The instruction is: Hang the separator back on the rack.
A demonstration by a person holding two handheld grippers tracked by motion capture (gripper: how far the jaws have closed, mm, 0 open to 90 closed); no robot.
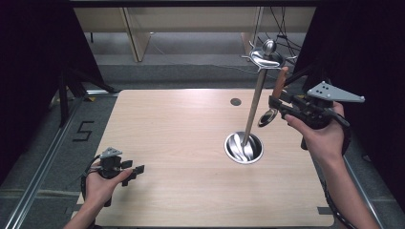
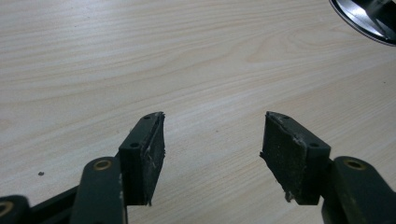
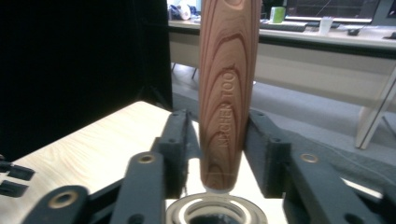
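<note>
A steel utensil stand (image 1: 253, 105) rises from a round shiny base (image 1: 243, 148) right of the table's middle, with hooks at its top (image 1: 266, 56). A spoon with a wooden handle (image 1: 281, 82) and a metal bowl (image 1: 267, 117) hangs upright by those hooks. My right gripper (image 1: 276, 101) reaches in from the right, level. Its jaws flank the wooden handle (image 3: 229, 70), and a thin gap shows at the left pad, so the gripper (image 3: 217, 135) is open around it. My left gripper (image 1: 136, 171) rests low at the table's front left, open (image 2: 212, 140), nothing between its jaws.
The wooden table (image 1: 181, 124) has a small round hole (image 1: 235, 101) near its far edge. The stand's base (image 2: 369, 18) shows at the top right of the left gripper view. Dark curtains flank the table, with desks behind it.
</note>
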